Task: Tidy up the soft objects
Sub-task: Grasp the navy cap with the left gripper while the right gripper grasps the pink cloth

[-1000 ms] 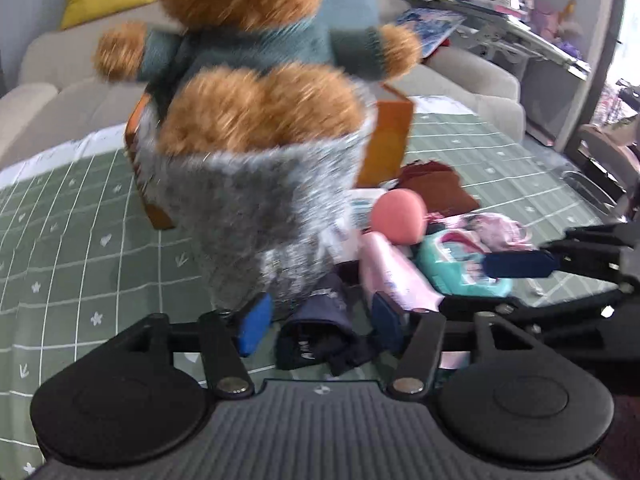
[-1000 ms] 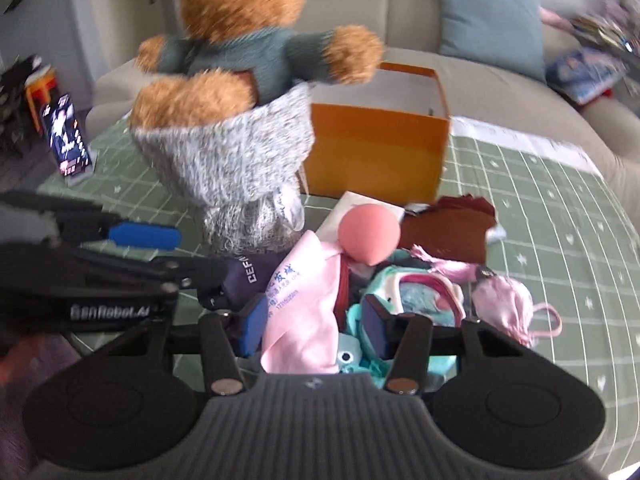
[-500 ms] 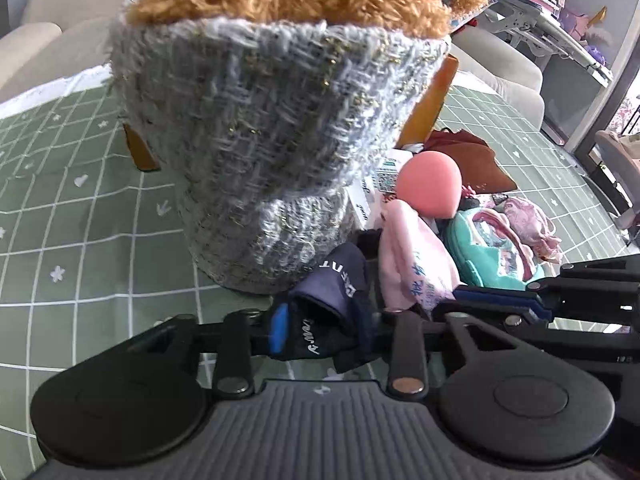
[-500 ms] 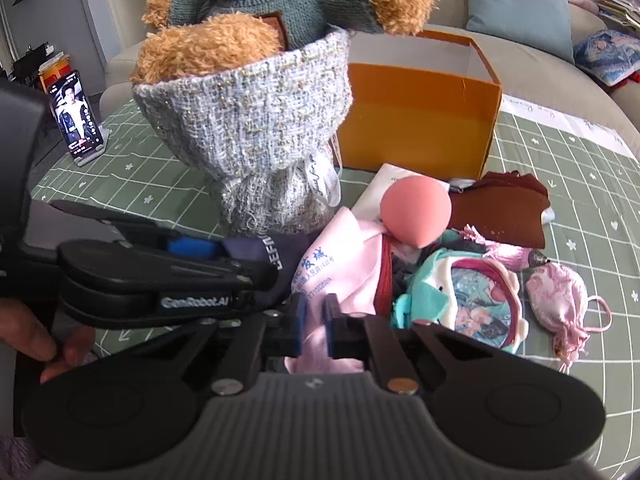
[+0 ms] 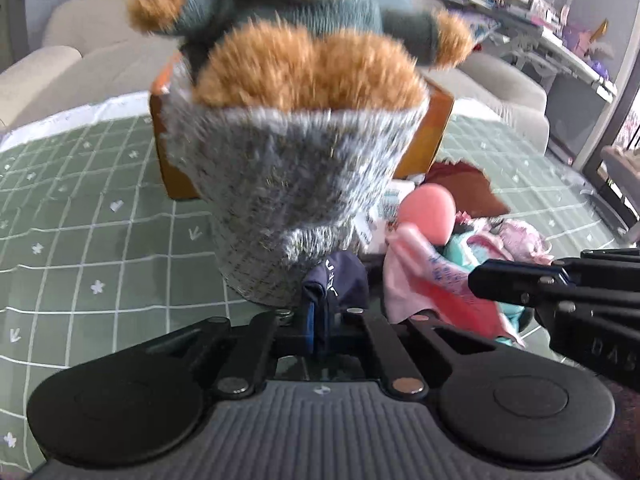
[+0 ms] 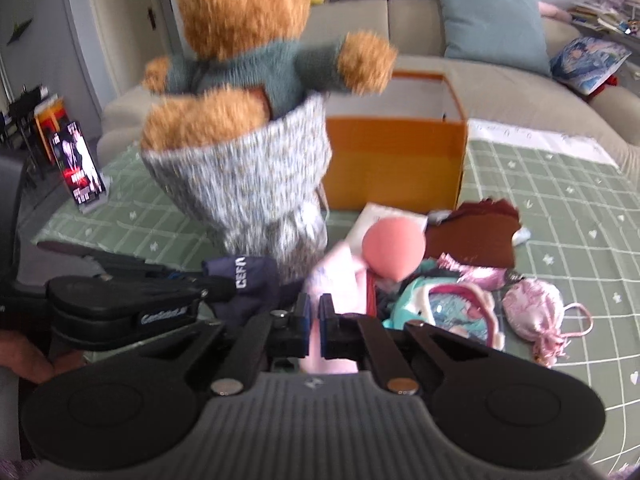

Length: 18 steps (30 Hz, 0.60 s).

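1. My left gripper (image 5: 320,330) is clamped on a fold of the navy cloth (image 5: 340,280); its jaws have just been closing, and the cloth sits pinched between the blue pads.
2. My right gripper (image 6: 315,322) has also just been closing and now pinches the pink cloth (image 6: 340,280), which runs up from between its pads toward the pile.
3. So the step in hand is, I judge, the pick: both soft pieces are gripped at the near edge of the pile, neither yet lifted clear.
4. Just beyond the cloths lie the pink ball (image 6: 394,250), a teal pouch (image 6: 444,304) and a pink drawstring bag (image 6: 534,312), close together on the green mat (image 6: 560,208).
5. To the left of the pile stands the bear (image 6: 248,28) in its grey knit bag (image 6: 248,184), touching or nearly touching the navy cloth.
6. Farthest is the orange box (image 6: 394,164), open and upright behind the pile.
7. Next, I expect to raise both cloths free without dragging the ball or tipping the bear, then carry them over to the box.
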{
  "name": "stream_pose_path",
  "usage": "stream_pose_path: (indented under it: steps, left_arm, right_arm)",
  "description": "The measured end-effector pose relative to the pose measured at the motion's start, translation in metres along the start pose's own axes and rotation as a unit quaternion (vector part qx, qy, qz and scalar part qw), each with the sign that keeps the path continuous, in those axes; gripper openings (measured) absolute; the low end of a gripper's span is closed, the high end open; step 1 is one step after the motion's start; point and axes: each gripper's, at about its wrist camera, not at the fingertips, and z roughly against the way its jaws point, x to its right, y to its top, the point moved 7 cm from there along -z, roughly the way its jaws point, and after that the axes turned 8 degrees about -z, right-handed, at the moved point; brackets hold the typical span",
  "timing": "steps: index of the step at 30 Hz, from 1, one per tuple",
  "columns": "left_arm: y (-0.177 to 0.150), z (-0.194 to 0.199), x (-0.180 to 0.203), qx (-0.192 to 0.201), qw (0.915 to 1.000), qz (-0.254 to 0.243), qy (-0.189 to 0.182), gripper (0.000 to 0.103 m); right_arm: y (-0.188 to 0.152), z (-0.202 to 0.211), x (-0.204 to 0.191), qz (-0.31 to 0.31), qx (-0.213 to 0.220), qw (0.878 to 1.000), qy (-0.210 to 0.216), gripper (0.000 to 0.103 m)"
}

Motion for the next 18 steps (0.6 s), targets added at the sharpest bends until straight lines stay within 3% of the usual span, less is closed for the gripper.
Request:
stream_pose_path:
  steps: [7, 9, 14, 17, 18]
  left_arm:
    - [0.008, 0.048, 0.002, 0.053, 0.9985, 0.004, 0.009, 0.004]
    - [0.003, 0.048, 0.002, 0.043, 0.9989, -0.002, 0.018, 0.004]
    - [-0.014, 0.018, -0.003, -0.025, 0.9992, -0.005, 0.029, 0.006]
    - [-0.025, 0.01, -0.006, -0.048, 0.9985, -0.004, 0.026, 0.024]
    - [-0.027, 0.01, -0.006, -0.05, 0.9983, -0.003, 0.029, 0.035]
  right_arm:
    - [0.01, 0.031, 0.007, -0.025, 0.048, 0.999, 0.006, 0.001]
    - [0.007, 0.025, 0.014, -0.029, 0.032, 0.999, -0.019, 0.001]
    - [-0.003, 0.007, 0.038, -0.048, -0.008, 0.996, -0.071, 0.002]
    - [-0.006, 0.003, 0.04, -0.06, -0.022, 0.997, -0.05, 0.01]
    - [-0.007, 0.002, 0.038, -0.058, -0.023, 0.997, -0.044, 0.012]
